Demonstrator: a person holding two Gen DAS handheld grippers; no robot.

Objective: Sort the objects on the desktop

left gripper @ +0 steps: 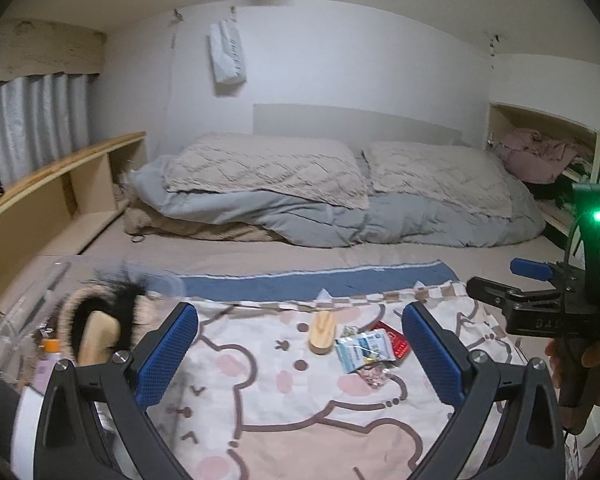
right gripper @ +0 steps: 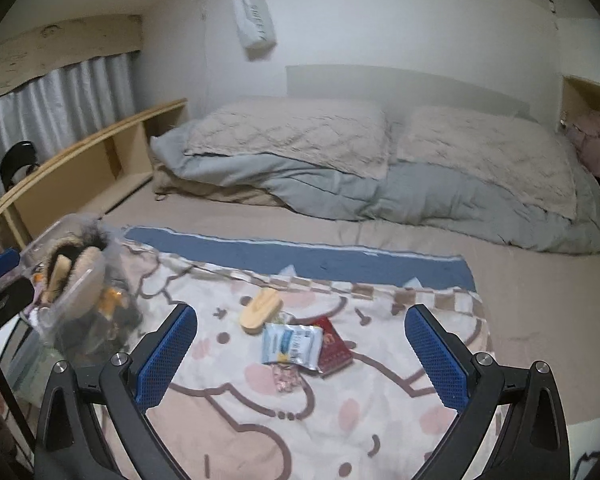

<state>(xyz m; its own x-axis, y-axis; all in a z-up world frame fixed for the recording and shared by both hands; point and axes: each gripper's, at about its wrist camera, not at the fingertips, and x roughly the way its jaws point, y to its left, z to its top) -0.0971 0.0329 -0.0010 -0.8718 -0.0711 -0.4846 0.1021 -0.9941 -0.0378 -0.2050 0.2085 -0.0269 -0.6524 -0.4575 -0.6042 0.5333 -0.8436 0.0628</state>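
Note:
On the cartoon-print blanket (left gripper: 300, 420) lie a small wooden brush (left gripper: 322, 334), a blue-and-white foil packet (left gripper: 360, 350), a red card pack (left gripper: 394, 340) and a small pink sachet (left gripper: 374, 376). They also show in the right wrist view: the brush (right gripper: 260, 310), the packet (right gripper: 292, 344), the red pack (right gripper: 332, 346), the sachet (right gripper: 286, 378). My left gripper (left gripper: 300, 352) is open and empty, just short of them. My right gripper (right gripper: 300, 354) is open and empty above the blanket. It also shows in the left wrist view (left gripper: 496, 292).
A clear plastic bin (right gripper: 76, 280) holding a black-bristled wooden brush (left gripper: 100, 320) and small bottles sits at the blanket's left edge. Pillows and a grey duvet (left gripper: 340, 200) lie at the bed's far end. A wooden shelf (left gripper: 60, 192) runs along the left.

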